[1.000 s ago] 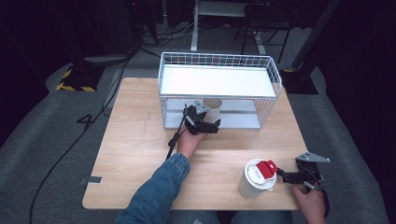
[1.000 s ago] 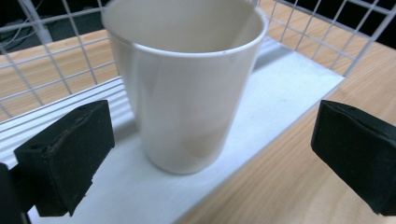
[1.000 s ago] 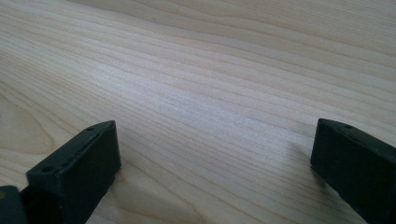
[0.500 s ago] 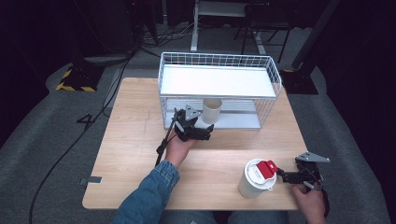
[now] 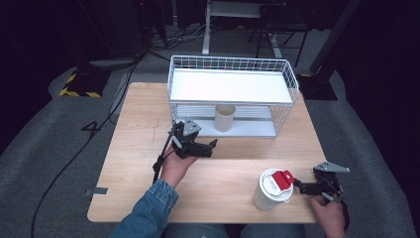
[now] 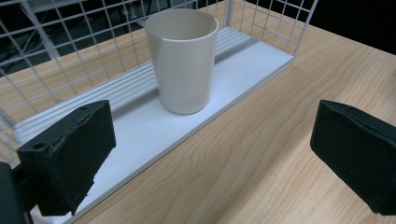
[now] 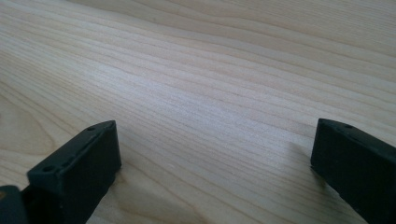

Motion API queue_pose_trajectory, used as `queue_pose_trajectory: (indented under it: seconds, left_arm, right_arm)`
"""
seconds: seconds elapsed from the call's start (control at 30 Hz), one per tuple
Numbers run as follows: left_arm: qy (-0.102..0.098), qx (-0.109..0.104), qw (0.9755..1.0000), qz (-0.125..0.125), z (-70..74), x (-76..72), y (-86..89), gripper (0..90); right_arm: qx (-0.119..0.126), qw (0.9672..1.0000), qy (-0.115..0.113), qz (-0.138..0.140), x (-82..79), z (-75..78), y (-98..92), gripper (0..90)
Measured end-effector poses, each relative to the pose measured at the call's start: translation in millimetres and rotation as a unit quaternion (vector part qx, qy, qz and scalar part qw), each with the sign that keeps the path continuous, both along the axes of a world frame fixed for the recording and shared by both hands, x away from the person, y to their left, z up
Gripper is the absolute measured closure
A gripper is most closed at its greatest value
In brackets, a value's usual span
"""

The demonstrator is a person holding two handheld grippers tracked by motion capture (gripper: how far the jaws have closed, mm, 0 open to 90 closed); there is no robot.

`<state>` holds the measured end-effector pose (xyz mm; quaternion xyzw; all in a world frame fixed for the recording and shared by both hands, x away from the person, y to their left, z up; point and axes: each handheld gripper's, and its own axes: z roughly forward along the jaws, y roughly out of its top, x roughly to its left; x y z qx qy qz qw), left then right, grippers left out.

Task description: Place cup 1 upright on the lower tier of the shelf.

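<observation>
Left claw point(image 5: 210, 147) released, empty, just in front of cream cup point(image 5: 224, 117) upright on wire rack's point(image 5: 233, 85) lower shelf. Right claw point(image 5: 298, 186) released beside white lidded cup point(image 5: 270, 190) on table point(image 5: 143, 119).

I count two cups: one beige cup point(image 5: 225, 117) ahead of my left claw point(image 5: 210, 147), and one white cup point(image 5: 267, 191) with a red-tabbed lid just beside my right claw point(image 5: 300, 187). One wire rack point(image 5: 233, 64) stands beyond the left claw, on one table point(image 5: 138, 129).
</observation>
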<state>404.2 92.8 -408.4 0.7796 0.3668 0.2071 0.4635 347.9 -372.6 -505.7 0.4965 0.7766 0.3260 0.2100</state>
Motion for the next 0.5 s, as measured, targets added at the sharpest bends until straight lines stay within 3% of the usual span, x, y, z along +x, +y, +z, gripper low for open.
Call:
queue_pose_trajectory:
  seconds: [0.27,0.5]
  left_arm:
    - [0.001,0.000,1.0000,0.005,5.5,-14.7,22.3,1.4]
    - [0.012,0.006,0.9999,0.007,-0.2,-33.1,35.1,1.8]
  right_arm:
    - [0.000,1.0000,0.000,0.000,0.0,0.0,0.0,1.5]
    - [0.000,1.0000,0.000,0.000,0.0,0.0,0.0,1.6]
